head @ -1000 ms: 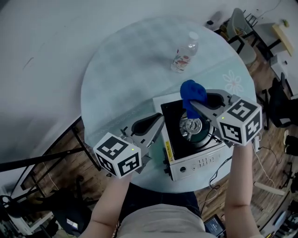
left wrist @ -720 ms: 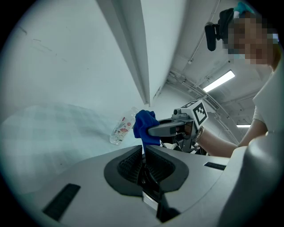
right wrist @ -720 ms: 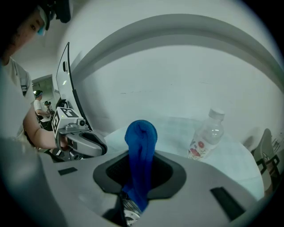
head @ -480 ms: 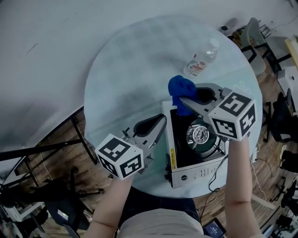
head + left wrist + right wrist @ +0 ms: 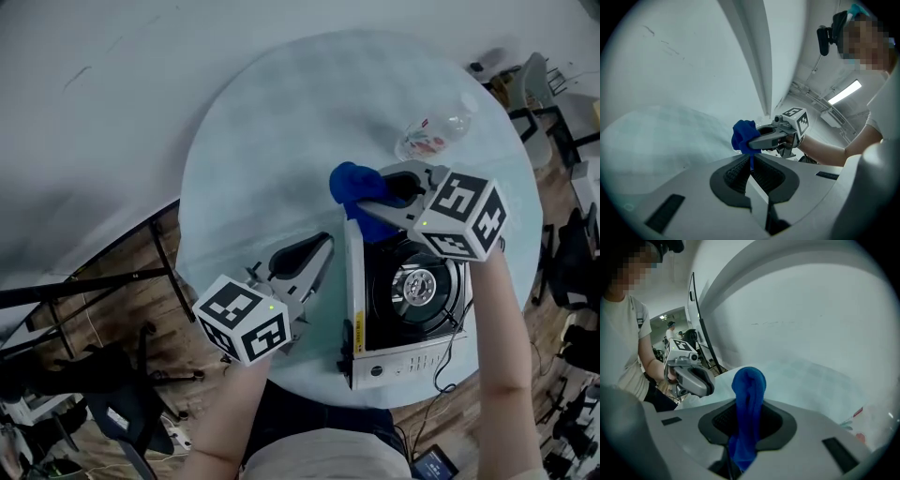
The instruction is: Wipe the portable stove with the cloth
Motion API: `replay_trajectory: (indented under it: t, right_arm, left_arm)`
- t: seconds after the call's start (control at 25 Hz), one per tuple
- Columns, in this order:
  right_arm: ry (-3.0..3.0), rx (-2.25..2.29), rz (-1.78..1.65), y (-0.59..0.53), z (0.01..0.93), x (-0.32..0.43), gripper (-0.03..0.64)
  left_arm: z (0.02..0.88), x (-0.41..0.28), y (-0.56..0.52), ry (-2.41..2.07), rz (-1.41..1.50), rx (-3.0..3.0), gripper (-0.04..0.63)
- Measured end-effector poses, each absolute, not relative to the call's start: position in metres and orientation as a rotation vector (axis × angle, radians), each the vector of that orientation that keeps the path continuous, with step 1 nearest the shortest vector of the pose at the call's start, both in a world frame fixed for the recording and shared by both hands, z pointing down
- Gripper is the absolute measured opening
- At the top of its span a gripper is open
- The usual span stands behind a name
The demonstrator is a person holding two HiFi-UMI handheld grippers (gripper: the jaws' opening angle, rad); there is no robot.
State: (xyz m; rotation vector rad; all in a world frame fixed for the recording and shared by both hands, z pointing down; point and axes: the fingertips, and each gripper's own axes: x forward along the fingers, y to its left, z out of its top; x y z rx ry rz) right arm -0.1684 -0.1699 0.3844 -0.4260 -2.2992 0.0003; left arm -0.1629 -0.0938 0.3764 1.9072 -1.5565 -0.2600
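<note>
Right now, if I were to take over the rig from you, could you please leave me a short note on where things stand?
Right gripper: shut on the cloth, at the stove's far left corner.
Left gripper: shut, empty, beside the stove's left side; I cannot tell whether it touches it.
The stove sits at the table's near edge; a bottle lies beyond it.
Done: cloth is gripped and at the stove. How much is wiped, I cannot tell.
Left: wipe the stove top, around the burner.
</note>
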Motion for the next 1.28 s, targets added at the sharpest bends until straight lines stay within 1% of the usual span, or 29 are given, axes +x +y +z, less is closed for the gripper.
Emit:
replay_trajectory:
  t: [0.44,1.28]
  right_arm:
    - [-2.051,-0.693,-0.177,-0.159,0.429,-0.163,0.1]
    - [-2.044,-0.776,-0.225,-0.182,0.435,-0.116,0.095]
  left_arm:
    - [0.393,-0.157,-0.101,-1.561,-0.284,1.862,0.038]
    - [0.4,-0.119,-0.122,-1.539,-0.258,1.853,0.038]
